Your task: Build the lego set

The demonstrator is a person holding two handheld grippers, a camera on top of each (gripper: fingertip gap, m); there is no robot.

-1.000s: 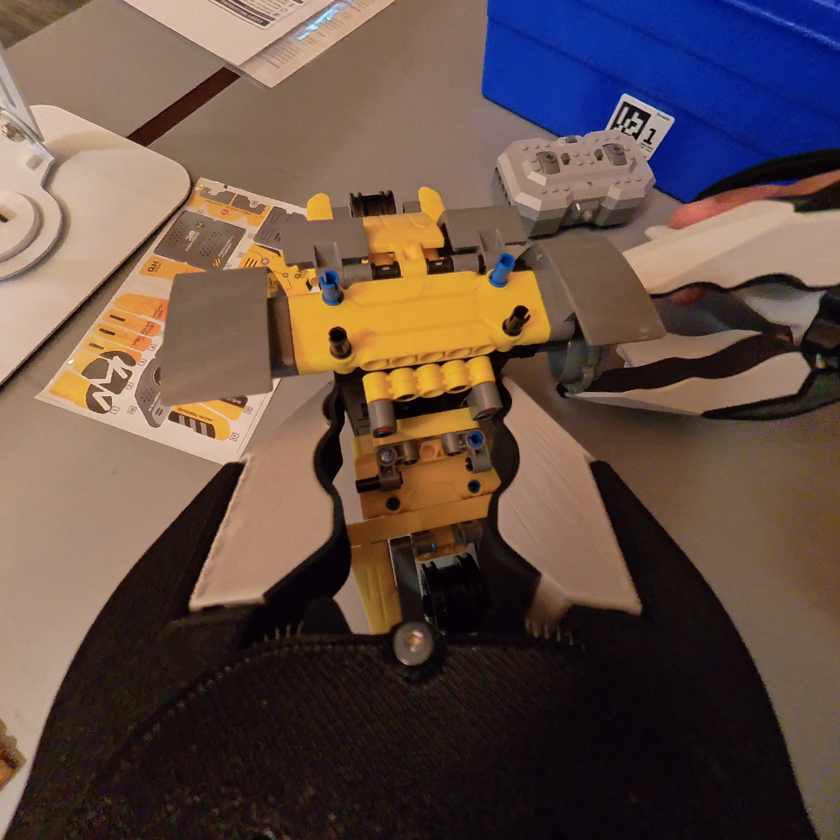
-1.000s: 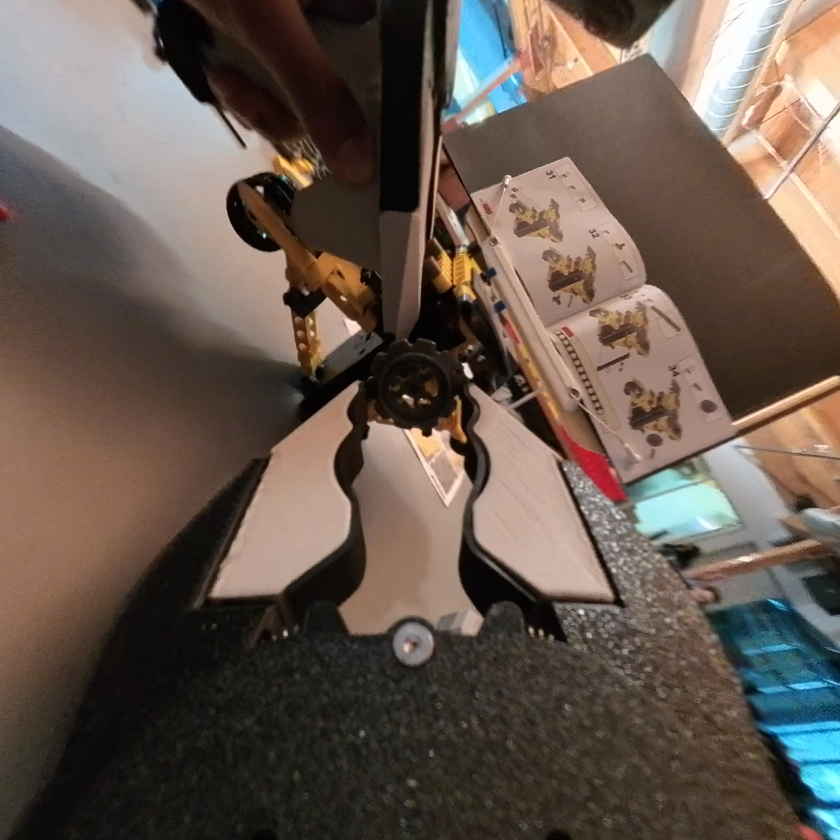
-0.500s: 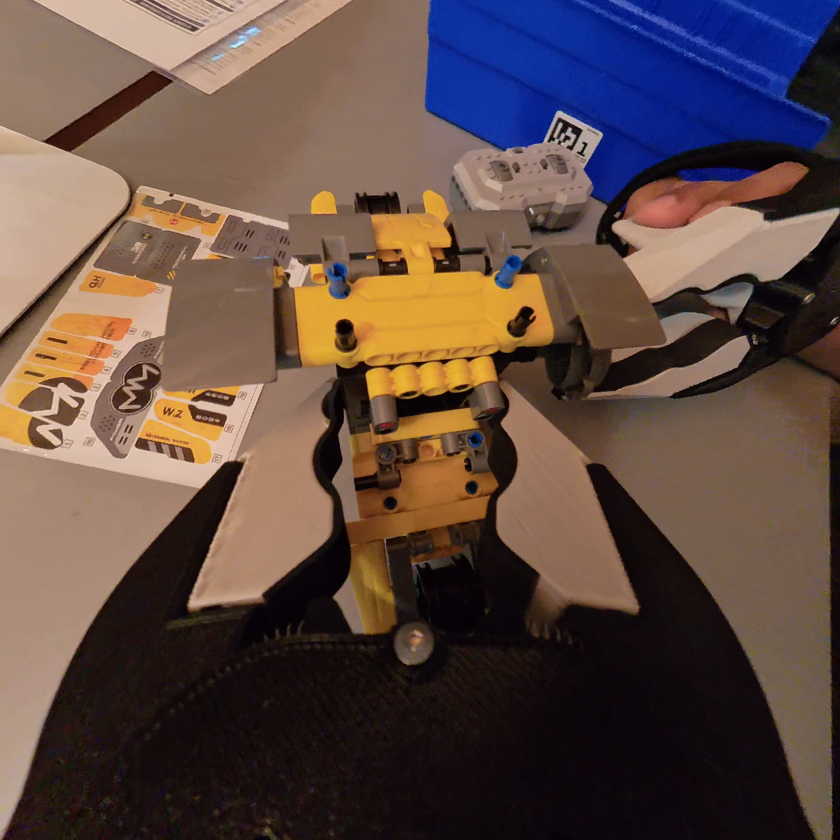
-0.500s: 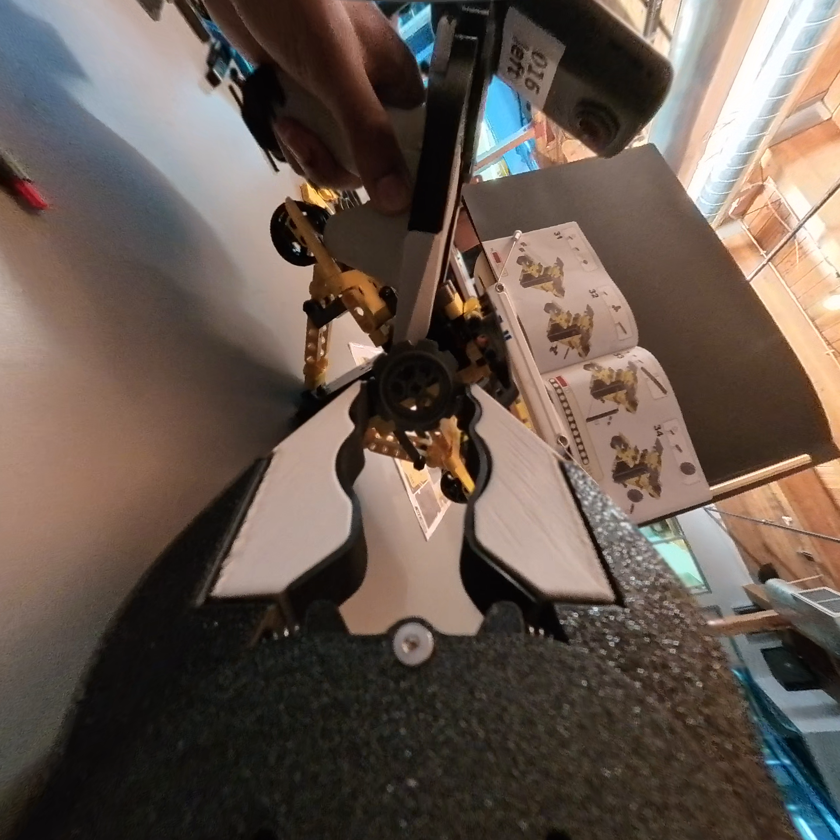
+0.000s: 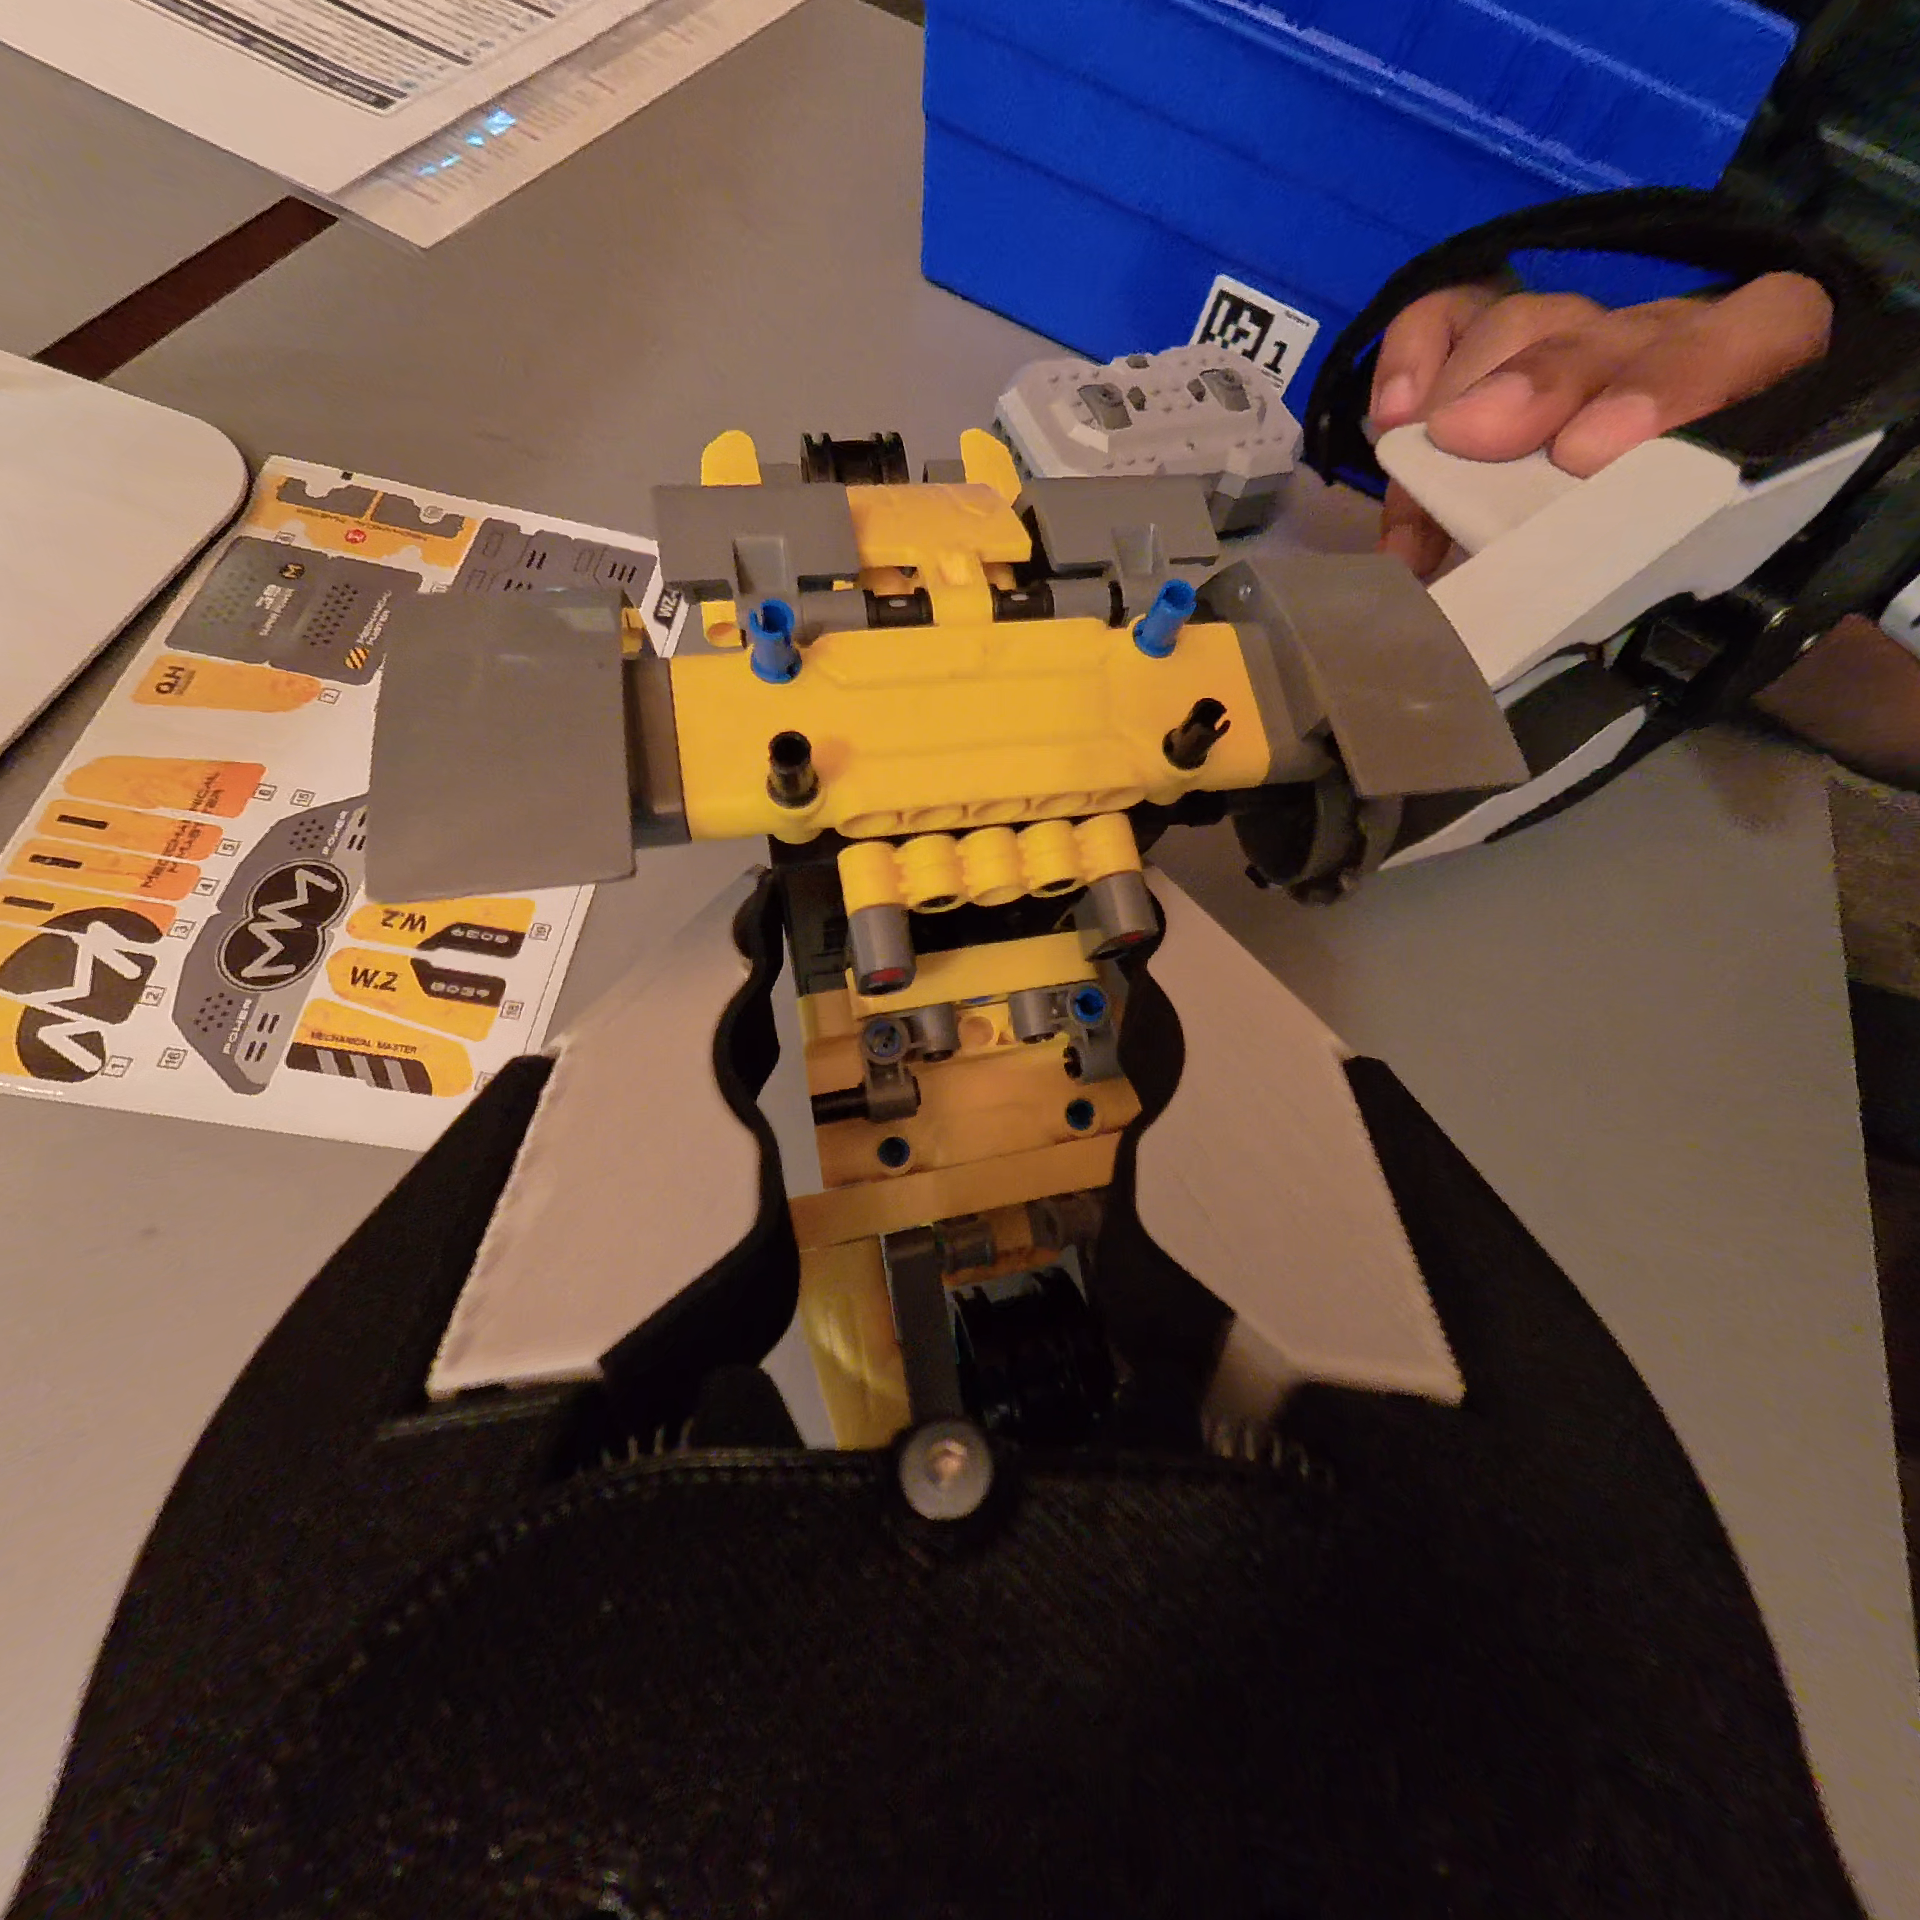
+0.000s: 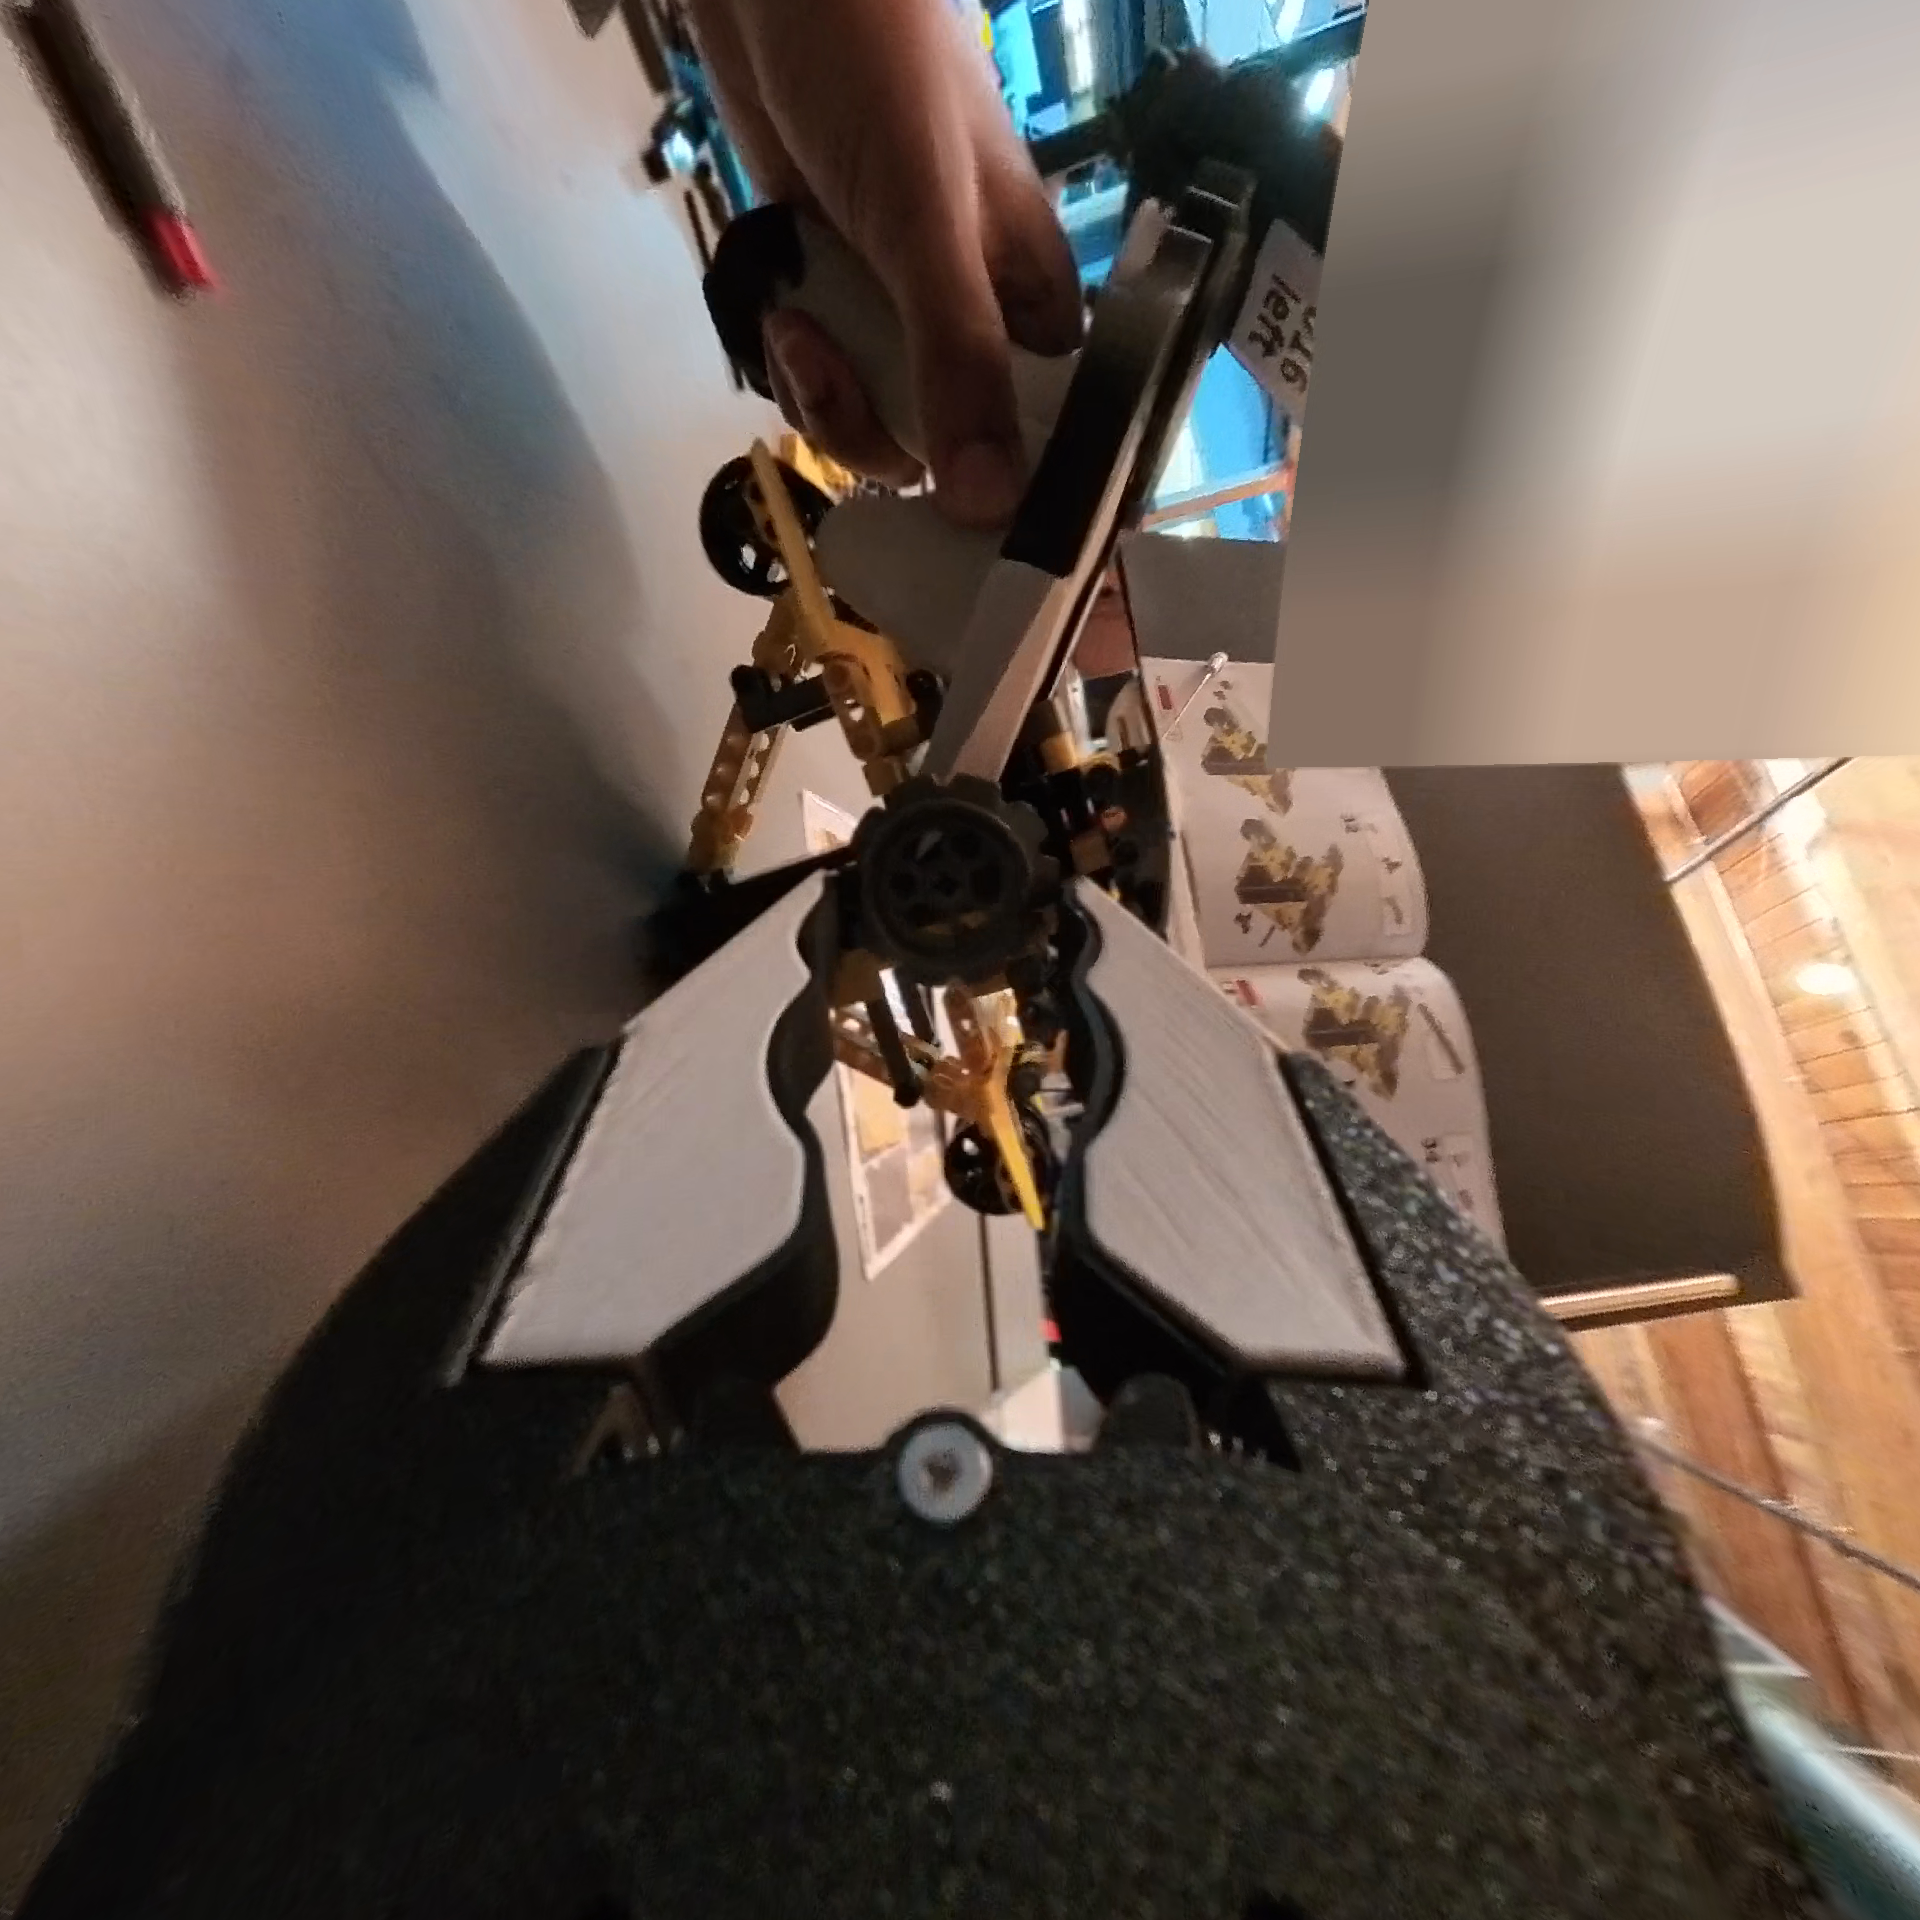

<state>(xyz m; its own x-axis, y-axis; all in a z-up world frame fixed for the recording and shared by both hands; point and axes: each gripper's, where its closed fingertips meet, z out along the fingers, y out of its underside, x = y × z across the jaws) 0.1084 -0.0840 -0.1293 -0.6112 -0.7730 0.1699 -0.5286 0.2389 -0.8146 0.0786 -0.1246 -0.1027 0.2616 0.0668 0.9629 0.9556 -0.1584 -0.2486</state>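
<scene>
My left gripper (image 5: 956, 935) is shut on the rear of a yellow and grey brick vehicle model (image 5: 966, 717) and holds it above the grey table (image 5: 1558, 1143). The model has grey mudguards on both sides and blue and black pins on top. My right gripper (image 6: 951, 904) is shut on a black toothed wheel (image 6: 940, 883). In the left wrist view this wheel (image 5: 1309, 842) sits at the model's right side, under the right mudguard (image 5: 1371, 686). A hand (image 5: 1558, 364) grips the right gripper (image 5: 1392, 790). The right wrist view shows the left gripper's finger (image 6: 1039, 665) and a hand (image 6: 904, 260).
A blue bin (image 5: 1299, 135) stands at the back with a small black-and-white tag (image 5: 1252, 332) and a grey brick-built box (image 5: 1153, 416) in front. A sticker sheet (image 5: 239, 810), papers (image 5: 364, 73) and a white plate (image 5: 94, 509) lie left. An open instruction booklet (image 6: 1320, 935) stands nearby.
Both grippers keep their grip. The left gripper and model have moved right and towards the blue bin. The right gripper has turned and the wheel sits closer against the model's side.
</scene>
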